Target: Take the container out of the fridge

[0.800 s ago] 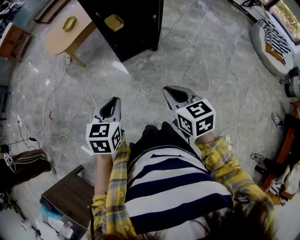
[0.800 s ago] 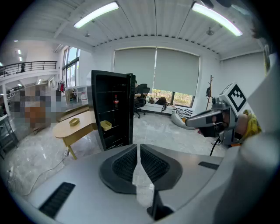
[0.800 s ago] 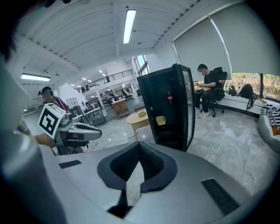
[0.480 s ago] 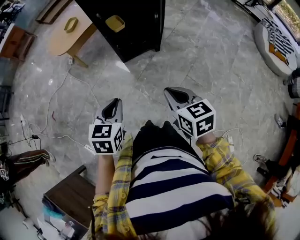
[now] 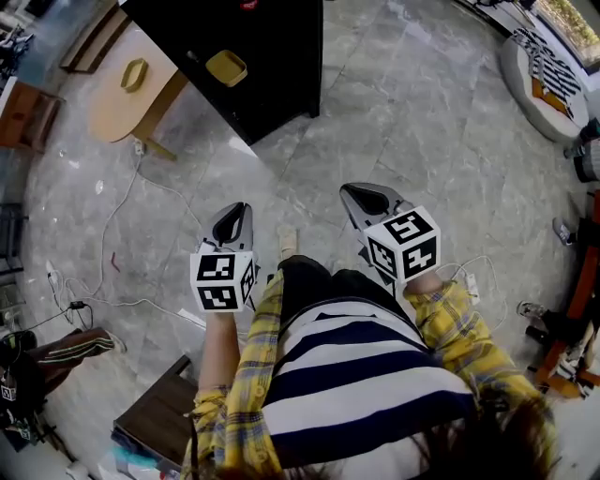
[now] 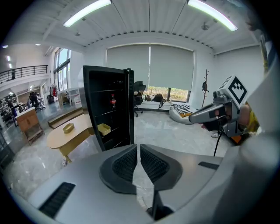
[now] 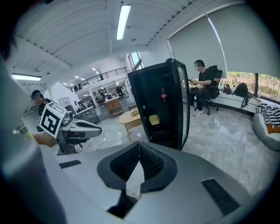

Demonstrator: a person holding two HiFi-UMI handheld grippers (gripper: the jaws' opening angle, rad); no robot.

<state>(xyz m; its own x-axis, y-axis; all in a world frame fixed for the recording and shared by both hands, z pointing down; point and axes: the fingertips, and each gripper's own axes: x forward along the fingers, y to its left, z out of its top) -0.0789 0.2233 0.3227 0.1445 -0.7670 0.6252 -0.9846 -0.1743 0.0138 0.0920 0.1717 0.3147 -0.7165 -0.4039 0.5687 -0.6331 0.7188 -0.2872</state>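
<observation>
Grey marble floor [image 5: 422, 141], oval wooden table [image 5: 108, 103] — blind-covered windows [image 6: 127, 65] under long ceiling strip lights [image 6: 85, 12]

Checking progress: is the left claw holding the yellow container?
No, the left claw is shut and empty, and the yellow container sits inside the fridge.

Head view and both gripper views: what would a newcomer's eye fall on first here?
The tall black fridge stands open some way ahead, with a small yellow rectangular container on a lower shelf. Nearer, the left gripper and right gripper point toward it above the grey marble floor, jaws together on nothing.
</observation>
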